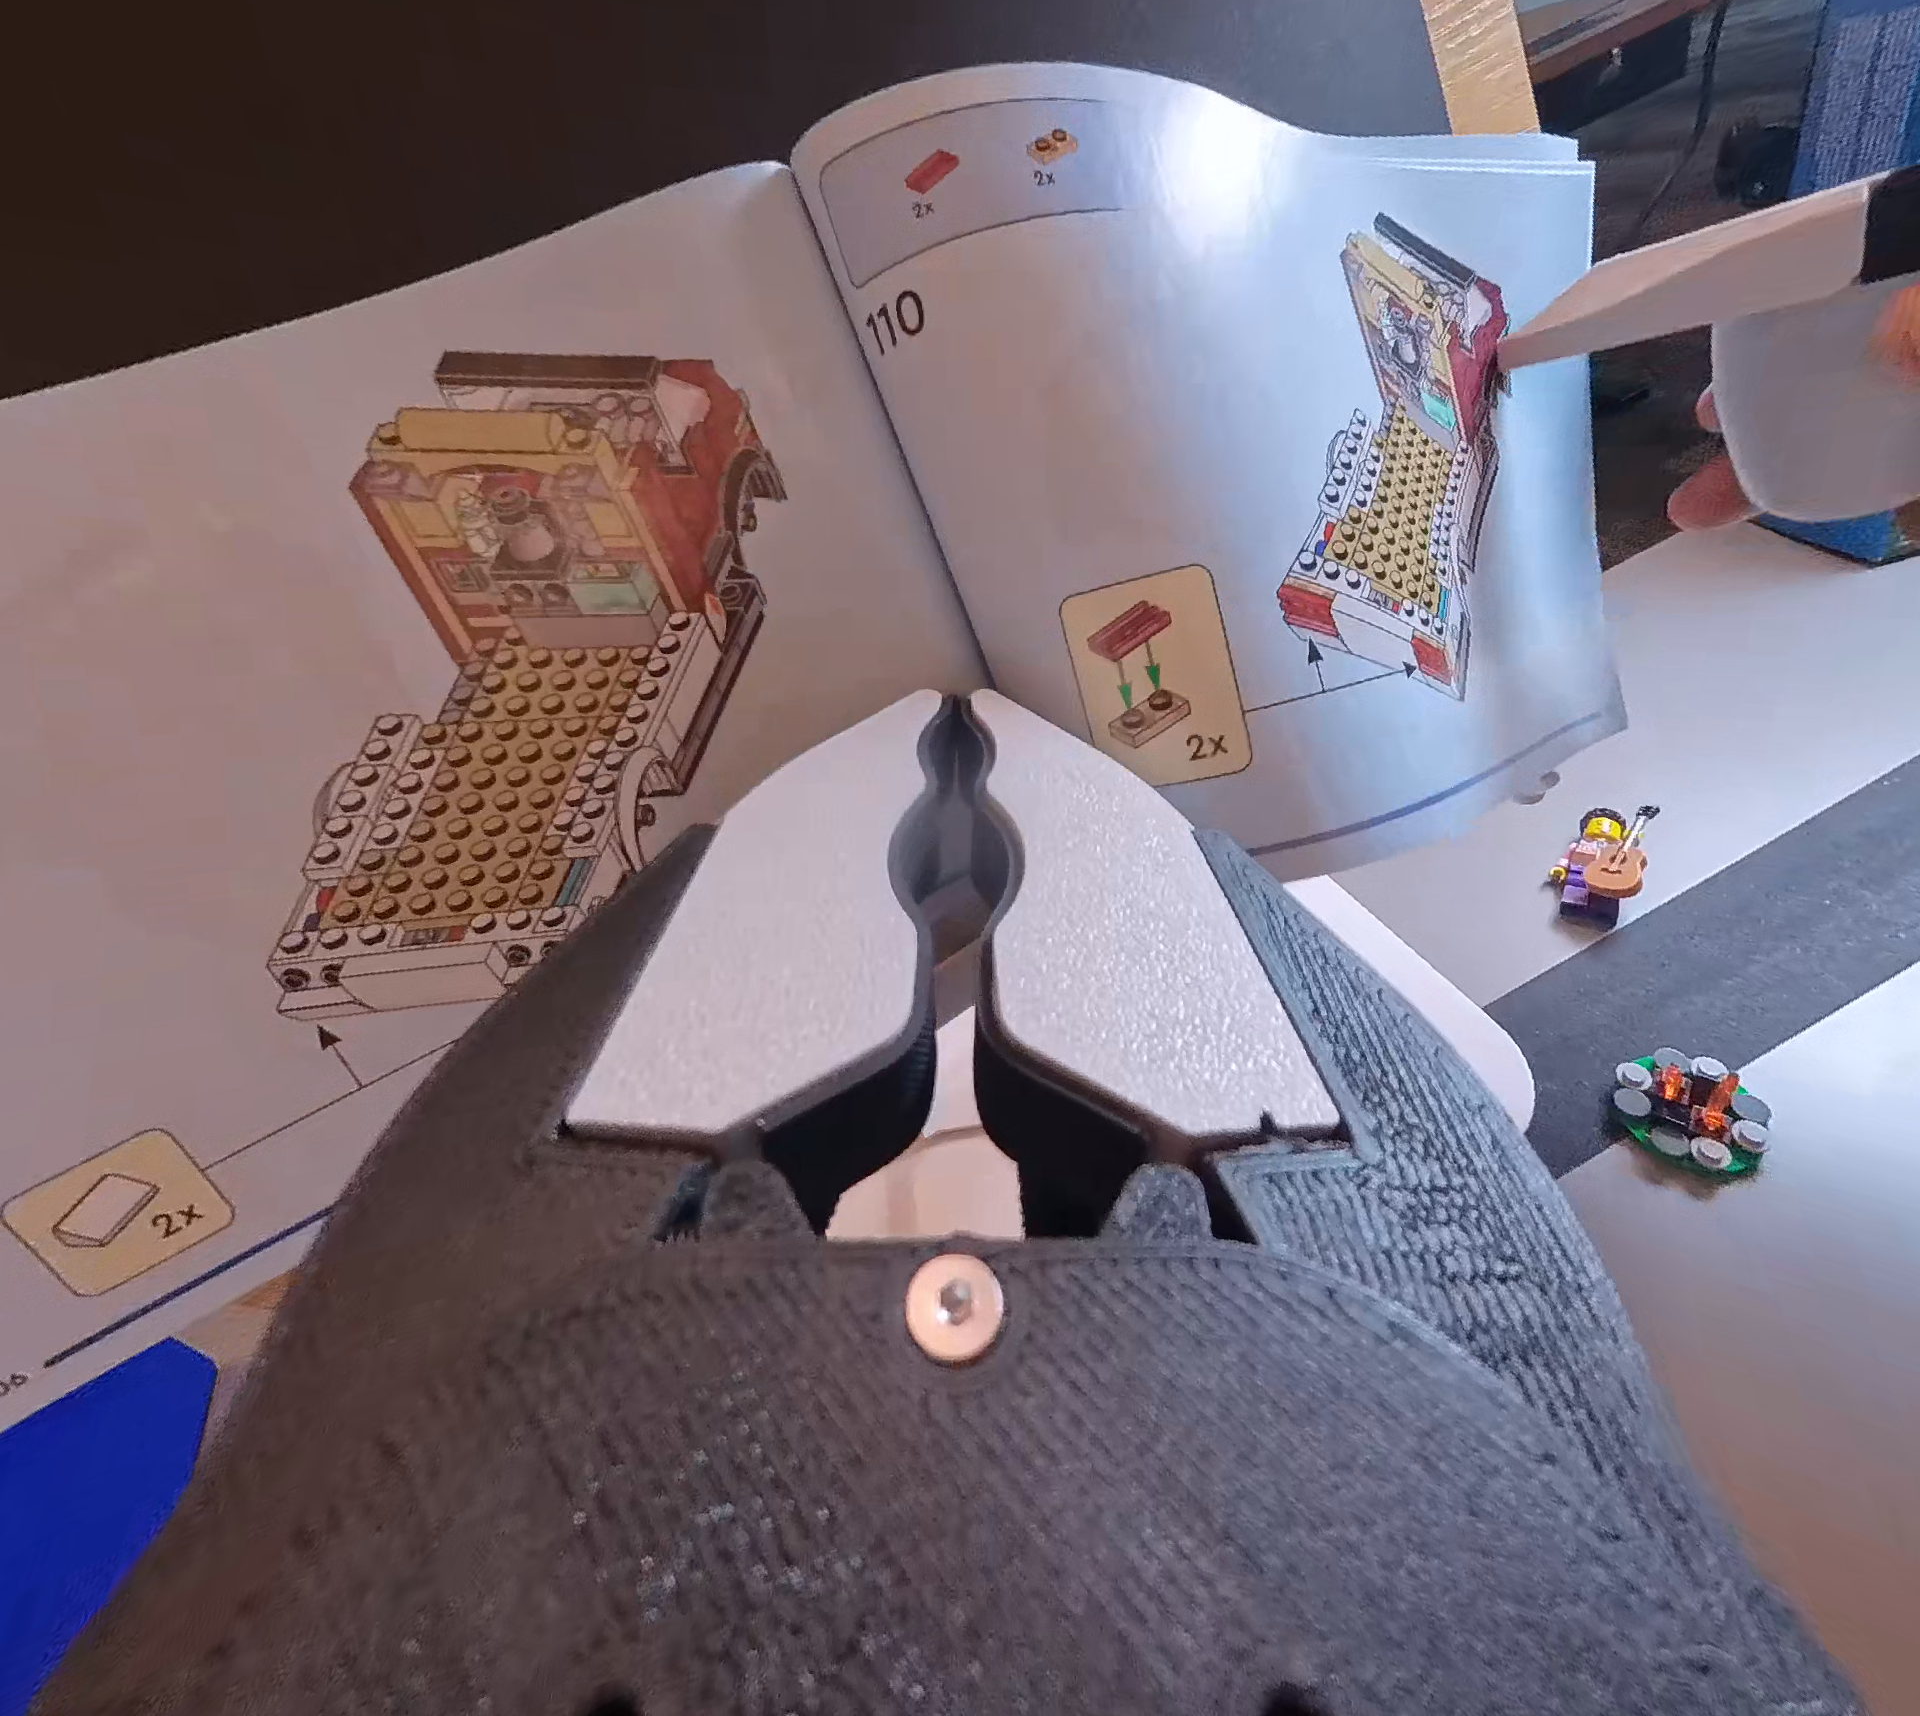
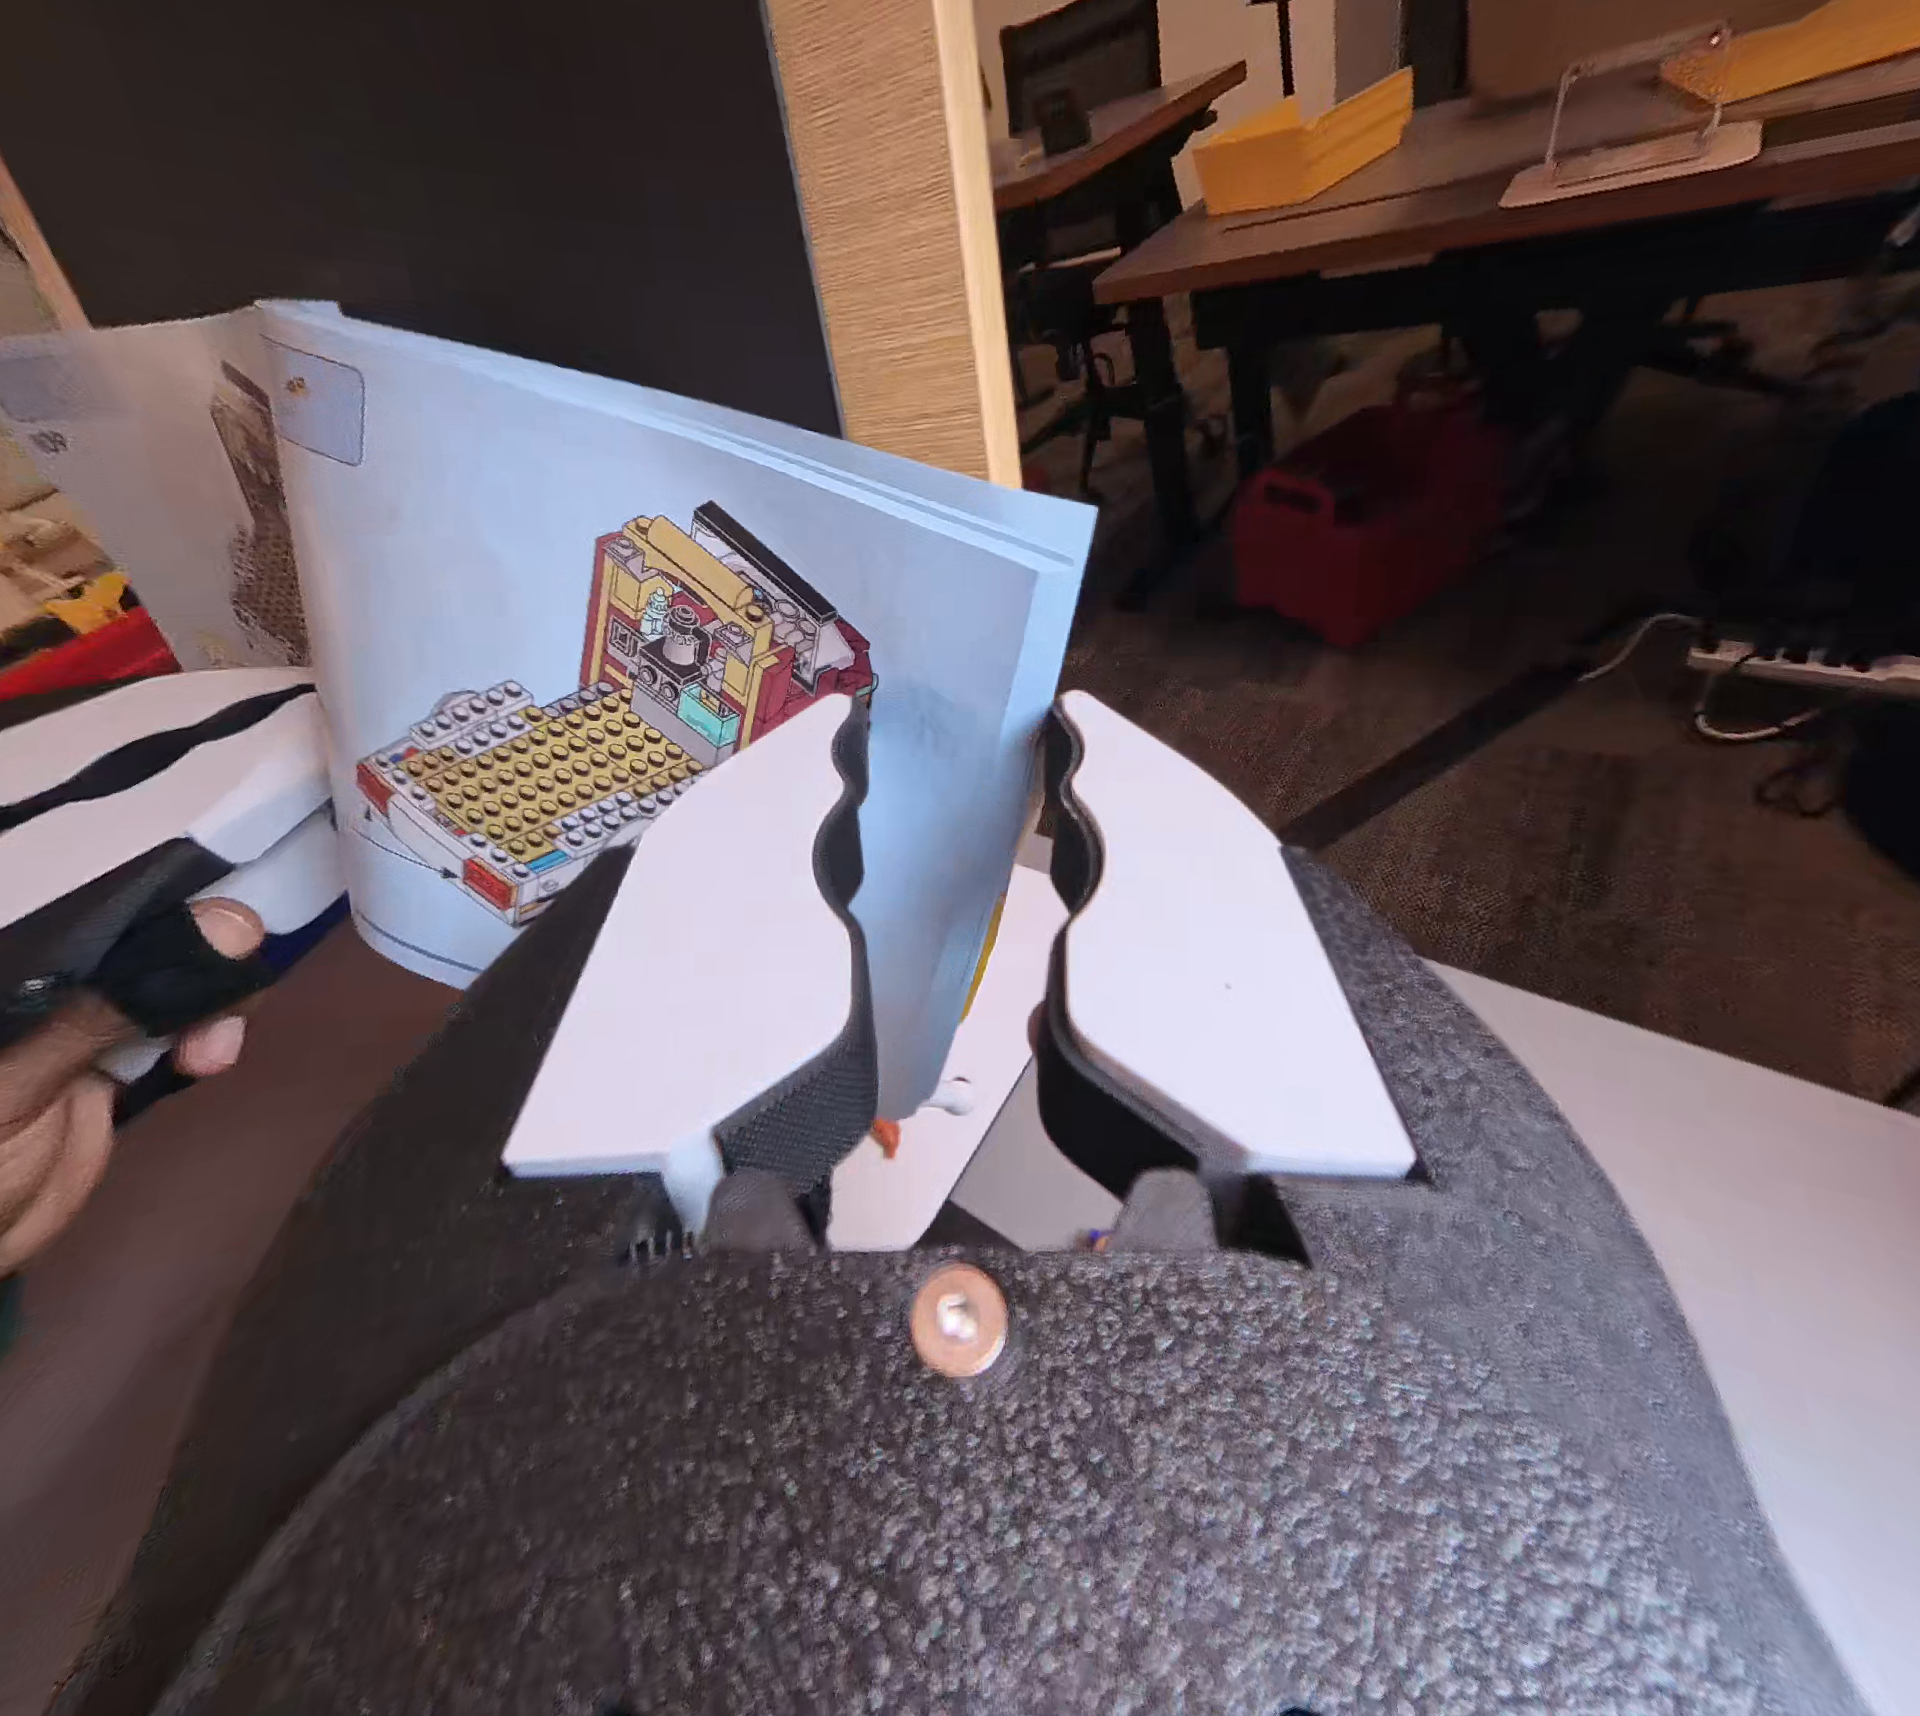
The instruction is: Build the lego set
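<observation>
Mid page-turn, by the look of it: instruction booklet point(image 1: 623, 523) propped open over white tabletop point(image 1: 1766, 1354), right gripper point(image 2: 956, 721) parted astride lifted page edge, left gripper point(image 1: 954, 710) closed, empty. Next: pinch gently, fold across. Dark panel behind; minifigure point(image 1: 1600, 866), campfire piece point(image 1: 1688, 1116) nearby.

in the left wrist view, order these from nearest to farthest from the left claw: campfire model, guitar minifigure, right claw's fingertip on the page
1. Campfire model, low on the right, on the table beside the left claw.
2. Guitar minifigure, farther right, past the dark strip.
3. Right claw's fingertip, upper right, at the lifted booklet page.
</observation>
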`<act>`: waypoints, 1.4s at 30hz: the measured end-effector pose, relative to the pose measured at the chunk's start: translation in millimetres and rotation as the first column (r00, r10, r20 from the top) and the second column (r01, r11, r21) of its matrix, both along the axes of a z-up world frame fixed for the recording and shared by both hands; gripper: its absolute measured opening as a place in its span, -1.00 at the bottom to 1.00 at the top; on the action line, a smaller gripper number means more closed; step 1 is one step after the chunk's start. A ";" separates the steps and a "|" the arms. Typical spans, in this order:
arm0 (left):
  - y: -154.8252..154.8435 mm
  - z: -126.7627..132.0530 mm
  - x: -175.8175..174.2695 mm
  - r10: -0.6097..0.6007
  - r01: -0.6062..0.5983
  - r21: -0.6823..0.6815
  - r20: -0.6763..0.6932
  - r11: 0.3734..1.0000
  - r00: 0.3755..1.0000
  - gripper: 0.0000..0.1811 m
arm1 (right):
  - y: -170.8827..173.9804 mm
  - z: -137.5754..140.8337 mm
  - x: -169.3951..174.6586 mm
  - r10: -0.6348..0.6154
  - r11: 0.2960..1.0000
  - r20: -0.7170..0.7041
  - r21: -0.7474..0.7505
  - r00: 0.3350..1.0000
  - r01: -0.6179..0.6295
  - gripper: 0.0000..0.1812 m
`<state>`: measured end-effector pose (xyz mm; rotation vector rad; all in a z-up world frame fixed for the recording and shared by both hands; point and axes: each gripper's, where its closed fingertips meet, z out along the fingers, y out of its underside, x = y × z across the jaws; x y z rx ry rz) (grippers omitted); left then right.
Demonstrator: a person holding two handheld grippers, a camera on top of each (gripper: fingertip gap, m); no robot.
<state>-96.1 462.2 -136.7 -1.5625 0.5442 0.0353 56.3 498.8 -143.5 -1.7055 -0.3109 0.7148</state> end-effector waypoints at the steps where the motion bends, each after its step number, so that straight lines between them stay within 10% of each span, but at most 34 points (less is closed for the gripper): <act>1: 0.0 0.0 0.1 0.001 -0.001 0.001 -0.002 1.000 1.000 -1.00 | 1.3 2.4 3.4 0.002 1.000 -0.011 -0.003 1.000 -0.002 -0.71; 14: 6.4 8.8 -11.4 0.053 -0.046 0.084 -0.086 0.995 0.995 -1.00 | 15.0 85.6 -3.7 -0.169 0.946 0.302 0.316 0.938 0.068 -0.97; 31: -10.8 1.9 21.8 -0.094 0.111 0.085 -0.190 0.990 0.977 -1.00 | 9.8 46.7 15.8 -0.238 0.934 0.257 0.325 0.937 0.148 -0.90; 42: 0.0 -3.5 23.4 0.010 0.001 0.060 -0.179 0.998 0.984 -1.00 | -4.1 52.4 6.7 -0.334 0.880 0.420 0.459 0.844 0.120 -0.30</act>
